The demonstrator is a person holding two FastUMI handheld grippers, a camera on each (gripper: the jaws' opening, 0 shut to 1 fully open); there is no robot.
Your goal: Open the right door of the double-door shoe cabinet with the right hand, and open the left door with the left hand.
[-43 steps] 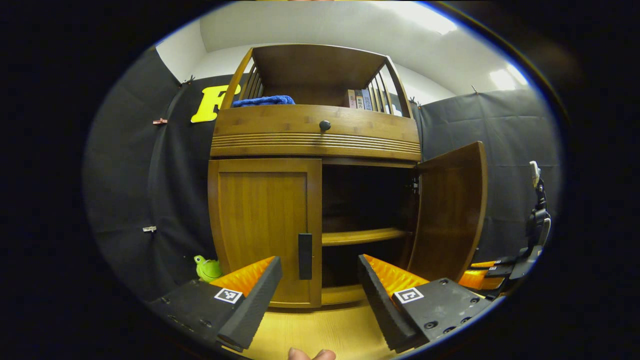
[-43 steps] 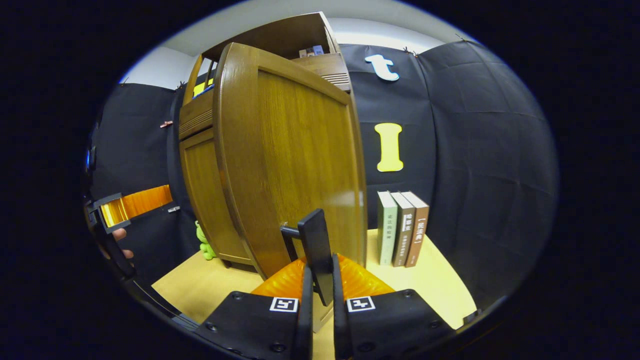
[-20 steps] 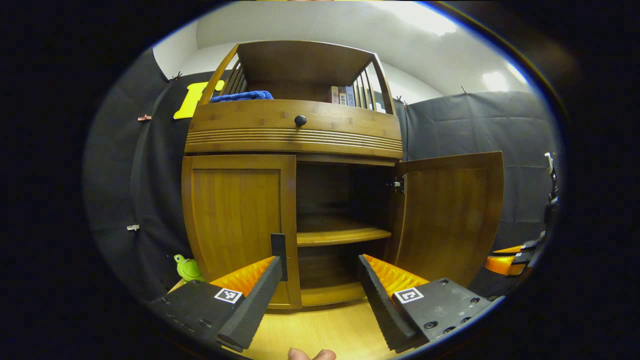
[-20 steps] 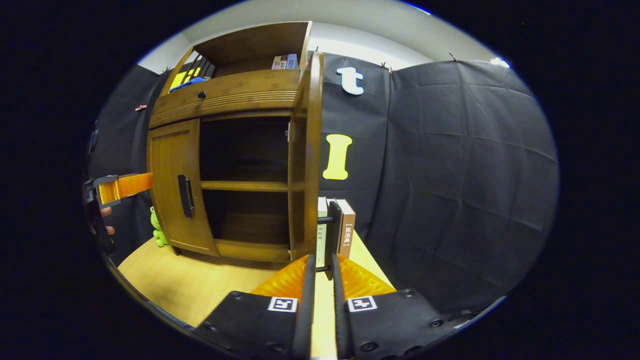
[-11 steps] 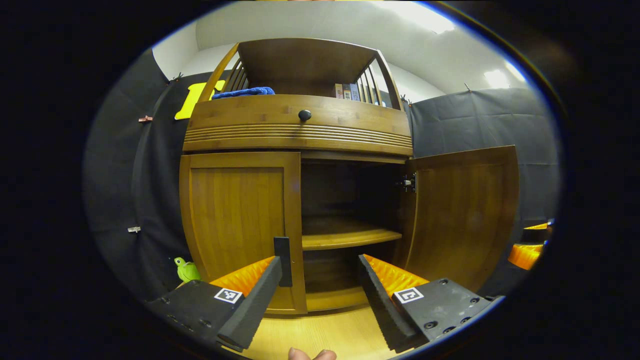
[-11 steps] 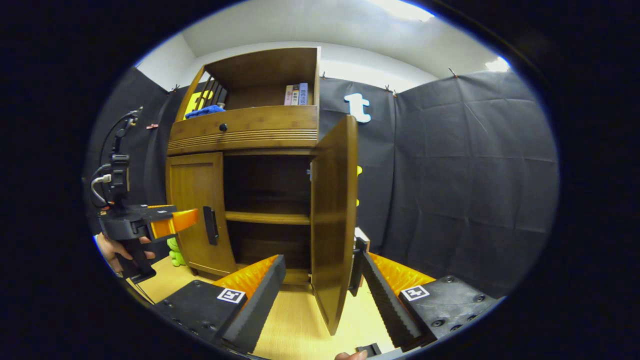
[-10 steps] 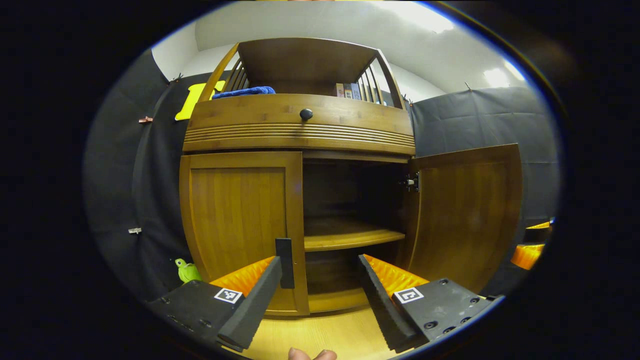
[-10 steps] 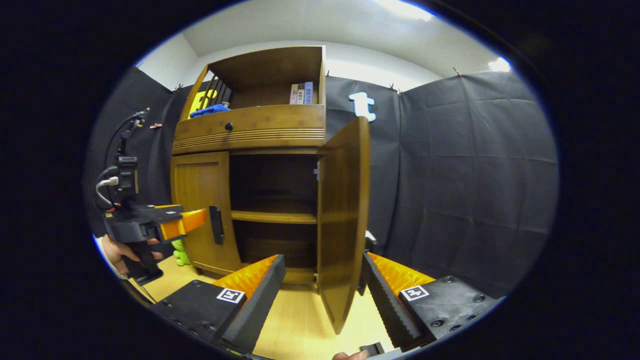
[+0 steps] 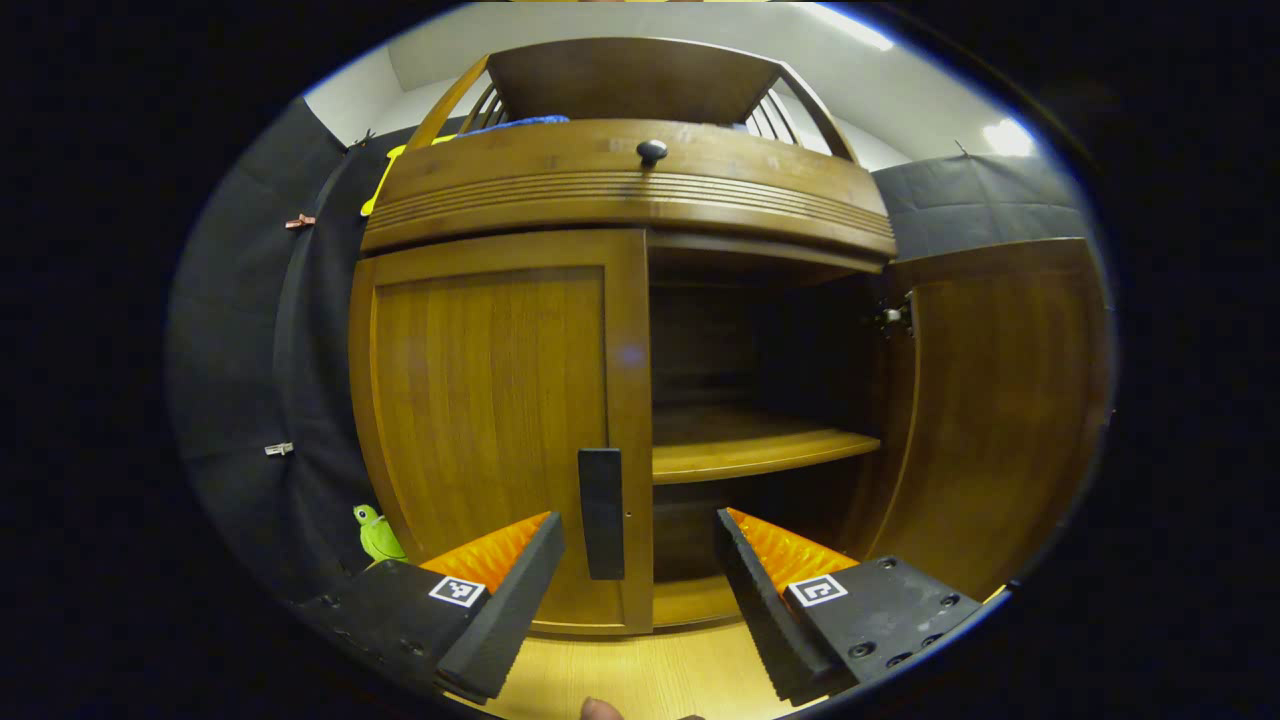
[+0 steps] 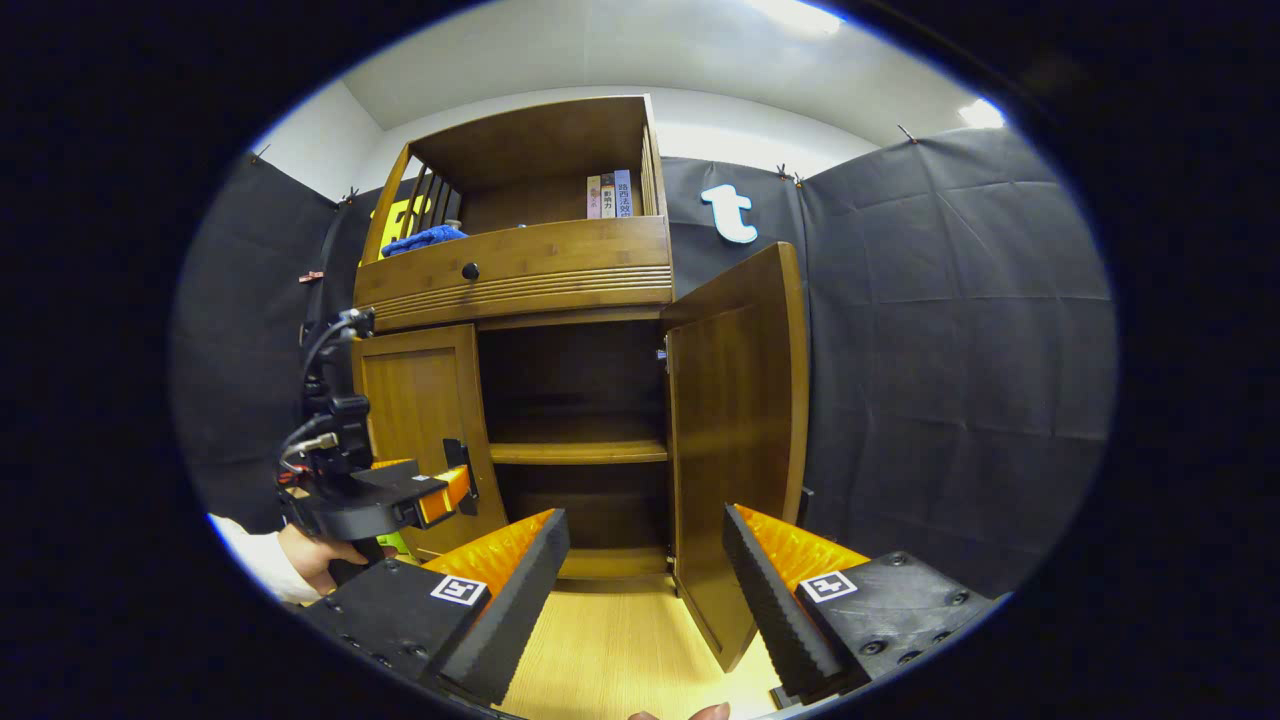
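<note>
With 1 door of the shoe cabinet [image 10: 560,270] swung wide and the other shut, your left gripper [image 9: 640,560] hangs just short of the left door's handle [image 9: 601,513], its 2 fingers spread well apart and holding nothing. The left door [image 9: 490,420] sits flush in its frame; the dark vertical handle runs along its inner edge, beside the open compartment and its shelf [image 9: 750,455]. Seen from the right gripper view, your left gripper [image 10: 445,497] is level with that handle and very near it.

The right door [image 10: 735,430] stands open, and your right gripper [image 10: 645,575] is clear of it, fingers parted and empty, so that half of the job looks finished.

To do this step well, shift slightly left so the handle falls between the 2 fingers, not beside one. Push in until the pads pass the handle's front face, close squarely on the bar at mid-height, then pull in an arc about the hinges on the door's outer left side; a straight tug would likely slip the grip. Keep the right gripper back, out of the swing.
</note>
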